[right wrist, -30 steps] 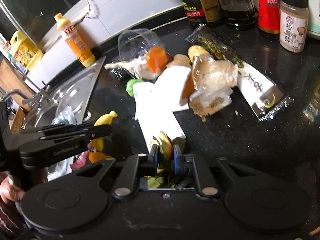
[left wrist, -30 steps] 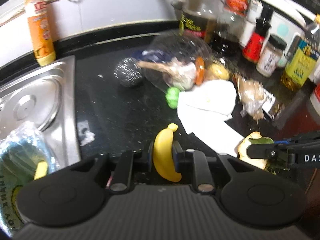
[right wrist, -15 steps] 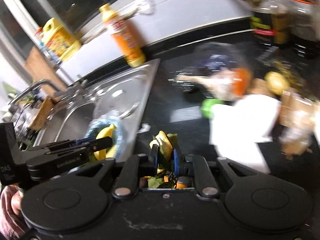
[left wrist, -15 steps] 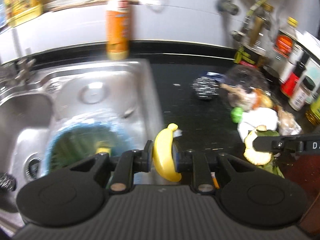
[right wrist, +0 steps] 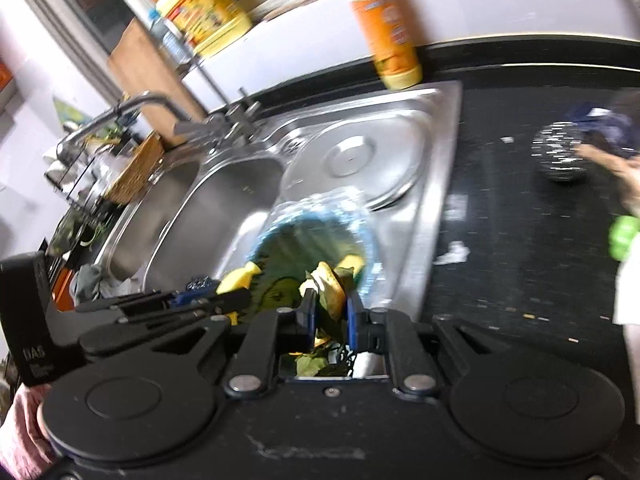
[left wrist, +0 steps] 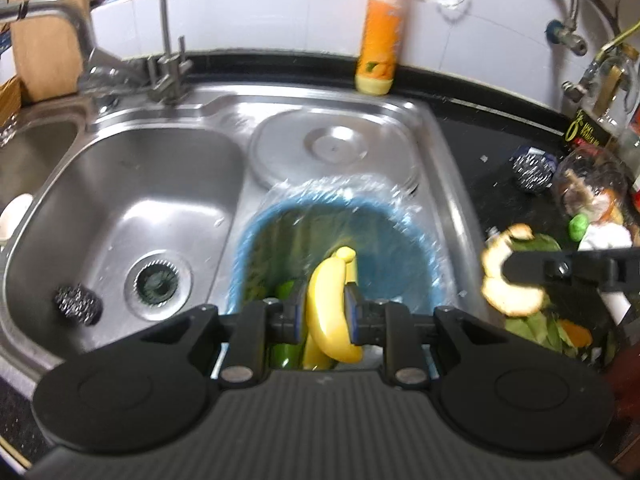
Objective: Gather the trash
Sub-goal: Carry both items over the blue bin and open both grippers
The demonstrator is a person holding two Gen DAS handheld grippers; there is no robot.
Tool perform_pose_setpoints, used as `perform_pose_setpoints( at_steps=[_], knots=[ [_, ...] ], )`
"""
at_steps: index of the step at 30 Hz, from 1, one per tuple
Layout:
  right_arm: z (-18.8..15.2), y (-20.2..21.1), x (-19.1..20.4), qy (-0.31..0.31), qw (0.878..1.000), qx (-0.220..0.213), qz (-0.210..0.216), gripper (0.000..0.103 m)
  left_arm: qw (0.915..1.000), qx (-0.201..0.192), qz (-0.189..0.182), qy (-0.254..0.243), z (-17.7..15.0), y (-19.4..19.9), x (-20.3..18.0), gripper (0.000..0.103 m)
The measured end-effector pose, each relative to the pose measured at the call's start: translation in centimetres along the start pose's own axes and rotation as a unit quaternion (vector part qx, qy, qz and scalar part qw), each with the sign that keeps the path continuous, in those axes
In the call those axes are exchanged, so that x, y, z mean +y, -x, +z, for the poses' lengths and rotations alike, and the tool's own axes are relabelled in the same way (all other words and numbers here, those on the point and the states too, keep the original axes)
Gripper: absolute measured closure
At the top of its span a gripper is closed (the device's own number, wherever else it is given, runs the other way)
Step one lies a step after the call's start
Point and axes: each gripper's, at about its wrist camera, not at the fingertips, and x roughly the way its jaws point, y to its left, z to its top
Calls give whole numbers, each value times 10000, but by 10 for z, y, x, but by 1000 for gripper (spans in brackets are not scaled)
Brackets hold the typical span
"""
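Over sink (left wrist: 120, 184) w/ blue bag (left wrist: 400, 236): left jaws grip banana (left wrist: 330, 312), right jaws pinch peel scraps (right wrist: 330, 284).

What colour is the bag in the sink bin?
Blue. The bin bag shows best in the left wrist view, its see-through rim folded outward.

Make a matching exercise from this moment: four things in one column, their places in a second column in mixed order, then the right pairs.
Things
1. banana
2. steel scourer
3. orange bottle
4. peel and leaves

Places
A. upright on the counter's edge behind the sink
B. clamped in the right gripper
C. lying in the basin beside the drain
D. clamped in the left gripper, over the blue-lined bin

Pairs: 1-D, 2-C, 3-A, 4-B
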Motion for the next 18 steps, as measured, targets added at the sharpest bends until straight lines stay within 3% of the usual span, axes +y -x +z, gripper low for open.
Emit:
perform_pose_setpoints(
  at_steps=[12,18],
  knots=[
    [2,-74,39,147,9985,520,-94,89,9983,523,25,-268,-22,-31,6,83],
    [-3,-83,43,271,9975,574,-296,89,9972,651,-84,-367,-24,-39,7,83]
  ],
)
